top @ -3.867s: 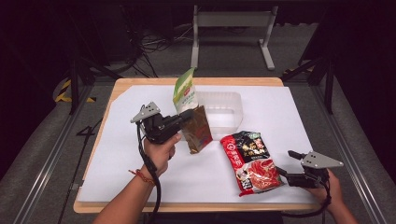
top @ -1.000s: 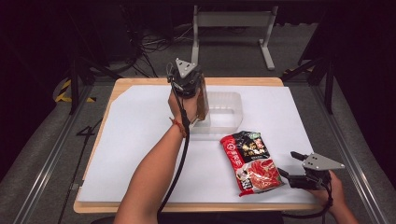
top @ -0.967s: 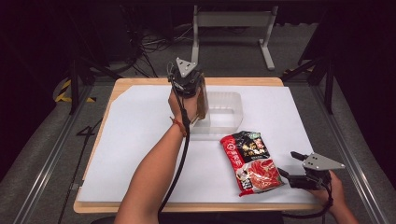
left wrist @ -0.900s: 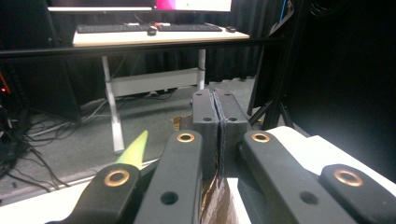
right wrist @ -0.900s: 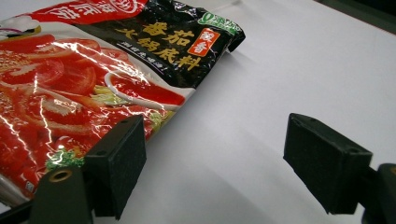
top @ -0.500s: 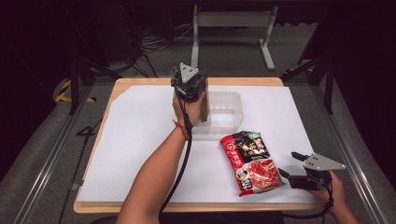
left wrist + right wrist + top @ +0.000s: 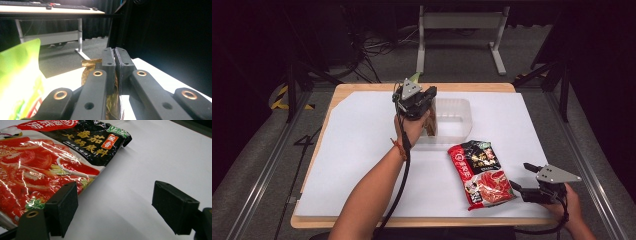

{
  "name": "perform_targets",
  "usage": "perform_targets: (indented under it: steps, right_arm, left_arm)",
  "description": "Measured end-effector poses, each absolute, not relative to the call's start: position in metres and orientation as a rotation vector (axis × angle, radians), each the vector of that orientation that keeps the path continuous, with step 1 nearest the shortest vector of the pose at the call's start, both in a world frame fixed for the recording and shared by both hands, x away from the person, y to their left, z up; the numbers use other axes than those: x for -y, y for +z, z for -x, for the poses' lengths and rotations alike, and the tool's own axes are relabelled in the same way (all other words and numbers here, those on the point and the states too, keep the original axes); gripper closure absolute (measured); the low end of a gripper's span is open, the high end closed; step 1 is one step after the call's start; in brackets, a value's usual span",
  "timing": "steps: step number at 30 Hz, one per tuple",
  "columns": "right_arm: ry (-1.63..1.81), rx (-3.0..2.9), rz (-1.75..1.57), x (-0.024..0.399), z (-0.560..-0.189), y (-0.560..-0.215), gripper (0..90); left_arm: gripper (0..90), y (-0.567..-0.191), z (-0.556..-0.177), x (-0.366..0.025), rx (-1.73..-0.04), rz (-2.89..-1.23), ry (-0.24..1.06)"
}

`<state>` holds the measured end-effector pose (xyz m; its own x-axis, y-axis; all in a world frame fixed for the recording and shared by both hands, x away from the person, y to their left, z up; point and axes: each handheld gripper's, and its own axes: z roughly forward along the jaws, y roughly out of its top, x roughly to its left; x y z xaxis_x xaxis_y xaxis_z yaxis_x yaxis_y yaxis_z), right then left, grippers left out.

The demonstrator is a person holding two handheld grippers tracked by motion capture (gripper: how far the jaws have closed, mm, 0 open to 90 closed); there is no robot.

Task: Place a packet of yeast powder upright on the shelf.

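Note:
My left gripper (image 7: 424, 100) is held up over the left end of a clear plastic tub (image 7: 457, 117). It is shut on a gold-brown foil packet (image 7: 431, 127) that hangs down toward the tub. In the left gripper view the jaws press together on the packet's crinkled top (image 7: 87, 66). A green packet (image 7: 20, 80) stands close beside it, and its tip (image 7: 414, 78) pokes out behind the gripper. A red and black soup-base packet (image 7: 479, 172) lies flat on the white sheet. My right gripper (image 7: 521, 176) rests open by that packet's right edge (image 7: 50, 170), nothing between its pads.
A white sheet (image 7: 357, 150) covers the wooden table (image 7: 362, 89). A metal stand (image 7: 459, 22) and cables lie on the floor beyond. Aluminium rails (image 7: 267, 165) run along both sides. Open sheet lies left of the tub and in front of it.
My left gripper has come down and a little to the right with the gold-brown packet, closer to the tub. The right gripper and the red packet have stayed put.

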<state>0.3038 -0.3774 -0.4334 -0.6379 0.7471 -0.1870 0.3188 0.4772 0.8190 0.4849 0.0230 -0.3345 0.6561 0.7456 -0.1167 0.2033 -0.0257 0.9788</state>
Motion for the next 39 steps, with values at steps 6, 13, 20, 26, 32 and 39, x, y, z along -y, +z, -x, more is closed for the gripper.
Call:
perform_targets:
  steps: [6, 13, 20, 26, 32, 39]
  right_arm:
    - [1.066, -2.195, -0.881, 0.377, -0.304, -0.433, 21.3]
    - [1.062, -2.194, -0.878, 0.377, -0.304, -0.433, 21.0]
    - [1.057, -2.195, -0.876, 0.376, -0.304, -0.434, 20.9]
    - [1.052, -2.195, -0.877, 0.376, -0.304, -0.434, 20.8]
    - [1.051, -2.195, -0.879, 0.376, -0.304, -0.434, 20.8]
    - [1.048, -2.193, -0.878, 0.376, -0.304, -0.434, 20.8]
  left_arm:
    - [85.8, -0.338, -0.479, -0.027, -0.787, -1.580, 0.500]
    - [84.5, -0.349, -0.473, -0.028, -0.762, -1.622, 0.483]
    - [84.4, -0.354, -0.466, -0.031, -0.730, -1.630, 0.466]
    - [84.3, -0.358, -0.461, -0.034, -0.706, -1.638, 0.467]
    - [84.4, -0.359, -0.461, -0.037, -0.695, -1.654, 0.473]
    - [84.5, -0.357, -0.460, -0.036, -0.669, -1.692, 0.507]
